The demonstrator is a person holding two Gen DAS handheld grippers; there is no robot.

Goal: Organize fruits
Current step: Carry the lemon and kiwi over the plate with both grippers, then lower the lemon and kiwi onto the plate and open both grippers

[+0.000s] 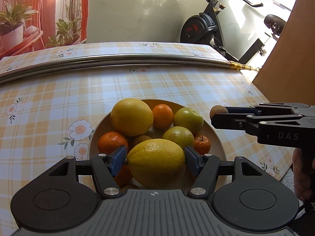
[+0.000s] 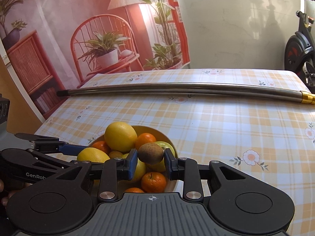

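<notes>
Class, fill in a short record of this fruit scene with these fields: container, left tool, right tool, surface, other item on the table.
container: bowl holding lemons, oranges and green fruit
left tool: closed around a lemon, low over the bowl
right tool: gripping a small brown fruit above the bowl
surface: table under a checked floral cloth
other item: long metal pole lying across the far side
</notes>
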